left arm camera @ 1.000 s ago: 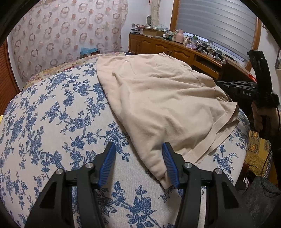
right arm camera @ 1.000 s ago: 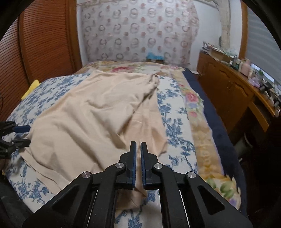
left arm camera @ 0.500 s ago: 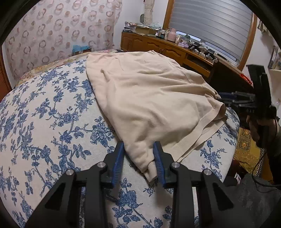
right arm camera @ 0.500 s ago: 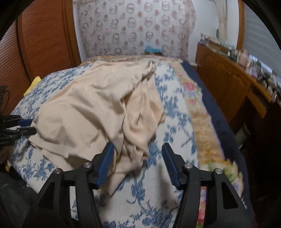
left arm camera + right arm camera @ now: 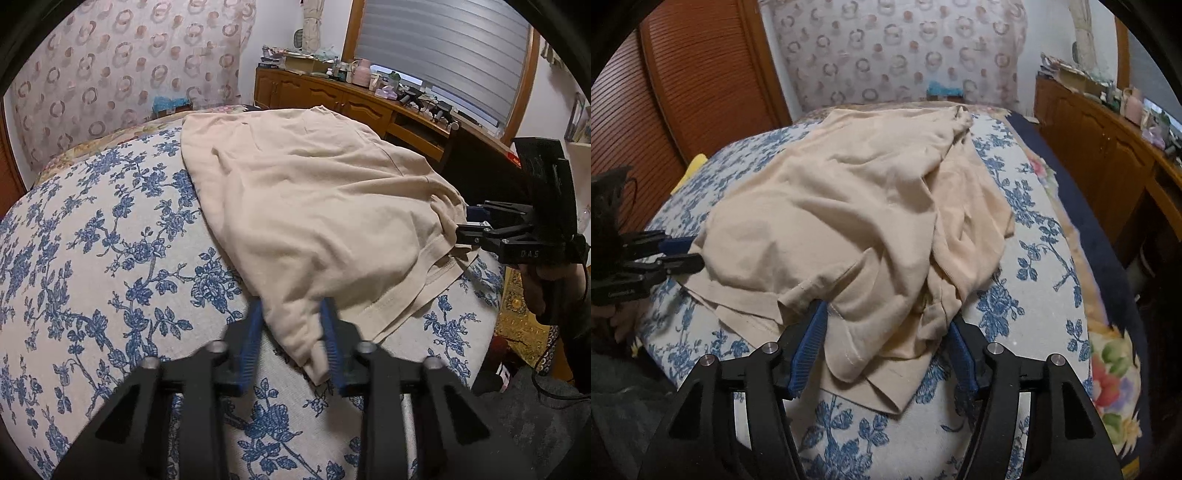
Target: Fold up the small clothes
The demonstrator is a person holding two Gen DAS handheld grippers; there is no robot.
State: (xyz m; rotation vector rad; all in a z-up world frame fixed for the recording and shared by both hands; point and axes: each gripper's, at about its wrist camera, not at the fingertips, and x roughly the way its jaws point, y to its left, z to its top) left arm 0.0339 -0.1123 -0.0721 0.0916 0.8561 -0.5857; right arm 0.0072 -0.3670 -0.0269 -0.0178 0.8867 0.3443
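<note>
A beige garment (image 5: 314, 206) lies spread and rumpled on the blue-flowered bed cover (image 5: 110, 240). My left gripper (image 5: 291, 310) has its jaws closing around the garment's near corner. The cloth lies between the blue pads, and a gap still shows. In the right wrist view the garment (image 5: 831, 206) is bunched into folds near its hem. My right gripper (image 5: 886, 315) stands open and wide, with that bunched hem between its fingers. Each gripper also shows in the other's view: the right gripper (image 5: 469, 225) at the garment's far edge, the left gripper (image 5: 683, 254) at its left corner.
A wooden sideboard (image 5: 332, 99) crowded with small items runs along the wall under a window blind. A louvred wooden door (image 5: 683, 92) stands left of the bed. A dark blue and flowered blanket edge (image 5: 1108, 258) lines the bed's right side. A person's hand (image 5: 543, 284) holds the right gripper.
The right gripper went from shut to wide open and moved forward over the hem, which is now bunched. The left jaws narrowed around the garment's corner.
</note>
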